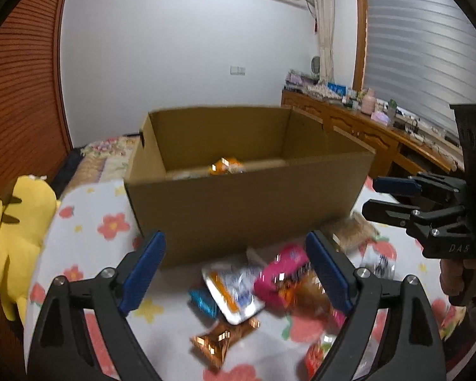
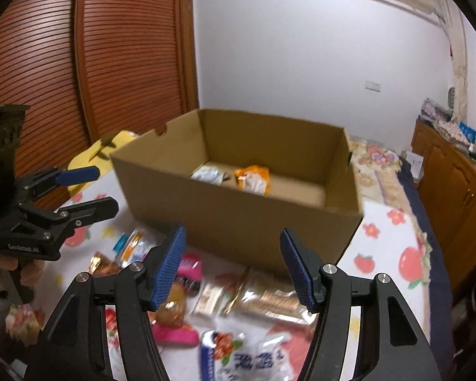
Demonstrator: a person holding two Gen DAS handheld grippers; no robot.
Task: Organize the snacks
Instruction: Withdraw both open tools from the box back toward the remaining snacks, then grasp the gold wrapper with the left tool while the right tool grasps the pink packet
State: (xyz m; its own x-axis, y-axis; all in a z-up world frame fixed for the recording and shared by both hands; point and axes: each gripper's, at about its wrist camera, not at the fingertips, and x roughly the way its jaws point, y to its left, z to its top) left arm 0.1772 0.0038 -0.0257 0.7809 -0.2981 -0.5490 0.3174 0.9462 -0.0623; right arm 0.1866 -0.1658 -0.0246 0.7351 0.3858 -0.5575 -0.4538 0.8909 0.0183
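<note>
An open cardboard box [image 1: 244, 203] [image 2: 238, 219] stands on a floral bedsheet. Inside it lie an orange snack bag [image 2: 252, 179] [image 1: 227, 165] and a pale packet [image 2: 208, 174]. Several loose snack packets lie in front of the box: a pink pack [image 1: 282, 273] [image 2: 187, 268], a white and orange pack [image 1: 234, 292], a copper pack [image 1: 222, 341], a clear biscuit pack [image 2: 263, 298]. My left gripper [image 1: 236, 273] is open and empty above the pile. My right gripper [image 2: 233, 266] is open and empty above the packets; it also shows in the left wrist view [image 1: 374, 198].
A yellow plush toy [image 1: 12, 238] lies at the bed's left edge. A wooden louvred wardrobe [image 2: 79, 63] stands behind it. A wooden cabinet [image 1: 365, 127] with clutter runs along the right wall under a window.
</note>
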